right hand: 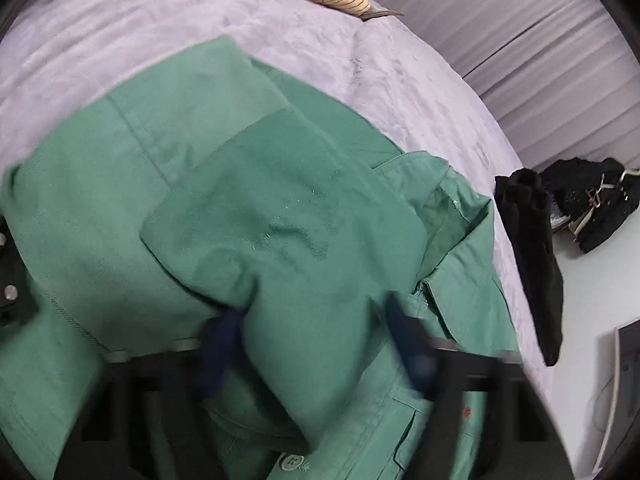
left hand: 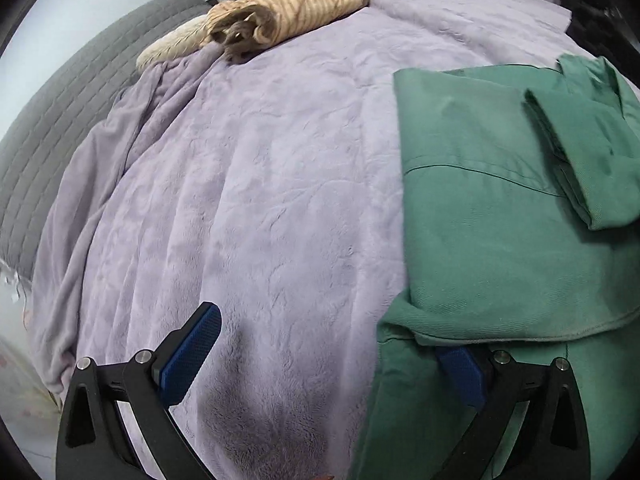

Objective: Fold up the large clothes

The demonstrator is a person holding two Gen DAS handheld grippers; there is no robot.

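Green jacket lies on the lavender blanket covering the bed, toward the near right part of it as the left wrist view shows. Already partly folded: one side panel is turned in over the body, giving a straight edge on the left, and a sleeve is laid back across the top. The bed likely serves as the folding surface because it is broad and soft enough to take the whole garment flat.

Left gripper: fingers wide, nothing between them but blanket. The right-hand finger sits just at or under the jacket's near hem; the other finger is well out over bare blanket. Judged: positioned at the hem corner to take the lower edge for the next fold.

Right gripper: heavy motion blur. Fingers at a middling opening with a raised ridge of green cloth standing between them. One pad appears to touch the fold; I cannot tell whether the cloth is actually pinched. Judged: closing on the bunched fabric near the placket, a button visible below.

Both grippers sit at the near edge, consistent with lifting the bottom up toward the collar.

Off-task: striped garment bundled at the far side of the bed; black clothing draped over the bed's right edge.
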